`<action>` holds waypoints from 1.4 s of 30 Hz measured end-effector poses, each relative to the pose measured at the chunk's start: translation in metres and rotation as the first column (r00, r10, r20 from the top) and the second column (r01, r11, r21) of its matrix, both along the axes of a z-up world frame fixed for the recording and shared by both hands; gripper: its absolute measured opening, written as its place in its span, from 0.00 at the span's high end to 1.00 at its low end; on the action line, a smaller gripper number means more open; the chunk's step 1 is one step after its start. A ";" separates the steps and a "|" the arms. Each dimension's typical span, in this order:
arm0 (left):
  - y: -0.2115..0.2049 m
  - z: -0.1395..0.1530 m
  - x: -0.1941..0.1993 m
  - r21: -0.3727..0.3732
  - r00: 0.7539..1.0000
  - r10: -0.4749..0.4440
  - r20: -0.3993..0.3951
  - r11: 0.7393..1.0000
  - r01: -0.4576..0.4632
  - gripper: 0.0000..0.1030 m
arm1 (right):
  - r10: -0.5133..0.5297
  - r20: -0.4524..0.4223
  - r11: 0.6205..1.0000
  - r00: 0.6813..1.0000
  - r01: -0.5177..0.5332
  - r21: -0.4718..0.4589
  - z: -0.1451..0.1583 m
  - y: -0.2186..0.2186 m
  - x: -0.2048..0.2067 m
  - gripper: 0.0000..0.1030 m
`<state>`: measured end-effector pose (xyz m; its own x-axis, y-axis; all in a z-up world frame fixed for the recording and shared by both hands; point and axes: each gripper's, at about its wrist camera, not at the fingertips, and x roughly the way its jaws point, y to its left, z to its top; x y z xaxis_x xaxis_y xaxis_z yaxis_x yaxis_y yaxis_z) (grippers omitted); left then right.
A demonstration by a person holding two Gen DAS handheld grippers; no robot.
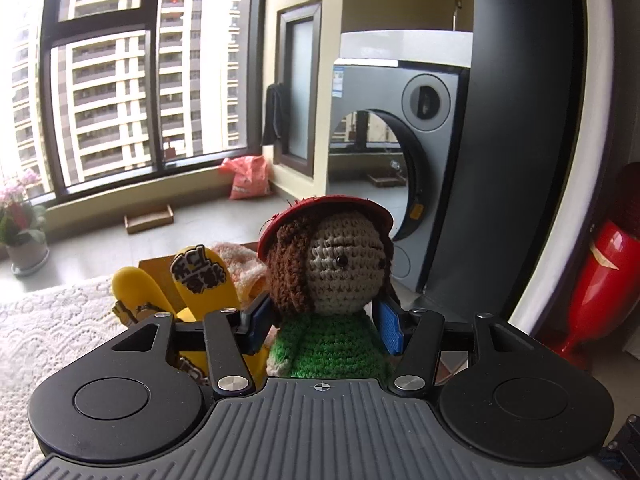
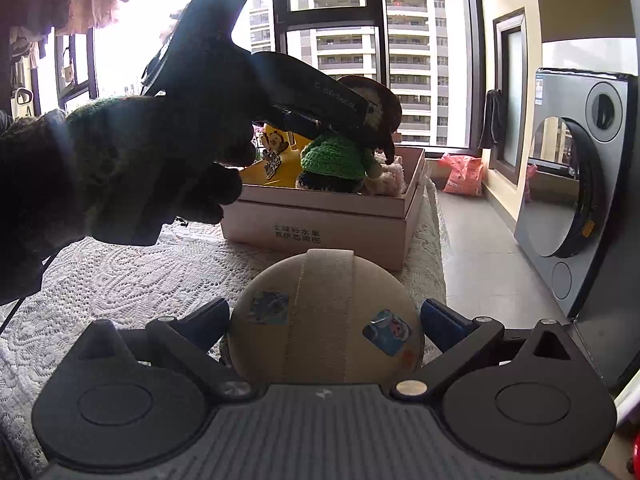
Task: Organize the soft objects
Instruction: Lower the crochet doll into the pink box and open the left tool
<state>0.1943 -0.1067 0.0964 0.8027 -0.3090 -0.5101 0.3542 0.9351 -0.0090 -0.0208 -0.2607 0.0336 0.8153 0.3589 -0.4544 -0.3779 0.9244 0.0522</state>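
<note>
- The left hand-held gripper (image 1: 326,320) is clenched on a crocheted doll (image 1: 332,280), its blue pads (image 1: 390,326) pressing either side at the neck, just under the round head and above the green sweater
- The right wrist view shows this doll hanging over the open pink box (image 2: 408,208), low enough that its dark base seems to sit among the things already inside; whether it rests on them cannot be told
- The doll looks light and squashy, so the yarn likely gives under the pads; the narrow neck is a sensible hold since the wider head should stop it slipping down
- The red hat brim and loose brown yarn hair could snag on a pad at release, so a full, clean opening seems wise
- The right hand-held gripper (image 2: 326,320) grasps a beige ball (image 2: 326,320) across its widest part, above the lace-covered counter (image 2: 120,276) and near the box's front wall
- The ball carries a fabric strap and small stickers; it appears soft and light, and its curve may roll between pads, so a hold across the middle suits it
- A yellow plush (image 1: 204,280) and a fluffy pink item (image 1: 240,268) already lie in the box, leaving limited room
</note>
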 end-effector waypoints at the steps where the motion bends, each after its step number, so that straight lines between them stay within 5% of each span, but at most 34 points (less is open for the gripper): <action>1: 0.006 0.002 -0.005 -0.021 1.000 0.010 0.003 1.000 -0.010 0.43 | 0.002 -0.003 1.000 1.000 -0.002 -0.001 0.000 0.000 0.001 0.02; 6: 0.020 -0.006 -0.017 -0.082 1.000 0.000 -0.031 0.997 -0.003 0.46 | -0.002 -0.030 1.000 1.000 0.002 -0.012 -0.003 0.001 0.009 0.02; 13: 0.008 -0.006 -0.001 -0.028 0.998 0.025 -0.052 0.999 -0.027 0.47 | -0.008 -0.018 1.000 1.000 0.008 -0.015 0.000 0.004 0.006 0.02; 17: 0.010 0.008 -0.030 -0.039 0.999 0.022 0.038 0.999 -0.020 0.50 | -0.031 -0.006 0.999 1.000 0.031 -0.012 0.005 -0.003 0.007 0.02; 19: 0.013 0.010 -0.039 -0.061 0.998 -0.017 0.061 0.998 0.021 0.53 | -0.056 0.027 0.998 0.998 0.056 -0.004 0.018 -0.009 0.009 0.02; 24: 0.015 -0.019 -0.011 -0.050 0.997 -0.015 -0.071 0.999 0.011 0.53 | -0.091 0.105 0.995 0.990 0.087 0.048 0.082 -0.029 0.026 0.02; 27: 0.030 -0.019 -0.017 -0.145 0.998 -0.035 -0.047 0.989 0.028 0.55 | -0.066 0.101 0.996 0.993 0.060 0.064 0.125 -0.024 0.061 0.02; 30: 0.052 -0.016 -0.037 -0.238 0.998 -0.060 0.006 0.969 0.060 0.55 | -0.022 0.029 0.998 0.999 0.020 0.059 0.159 0.000 0.119 0.02; 34: 0.084 -0.012 -0.072 -0.255 0.996 -0.045 0.076 0.965 0.063 0.55 | -0.041 -0.163 0.998 0.986 0.049 0.043 0.169 0.047 0.218 0.02; 38: 0.117 -0.020 -0.085 -0.252 0.994 0.003 0.107 0.967 0.025 0.55 | -0.149 -0.325 0.989 0.934 0.148 -0.027 0.142 0.086 0.302 0.02; 42: 0.154 -0.042 -0.077 -0.318 0.995 0.092 0.048 0.945 -0.073 0.55 | -0.172 -0.521 0.985 0.836 0.135 -0.109 0.091 0.113 0.343 0.02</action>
<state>0.1177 0.0472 0.0547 0.8589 -0.3774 -0.3463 0.2851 0.9140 -0.2887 0.3222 -0.1480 0.1243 0.4879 0.2041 -0.8487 -0.1637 0.9764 0.1407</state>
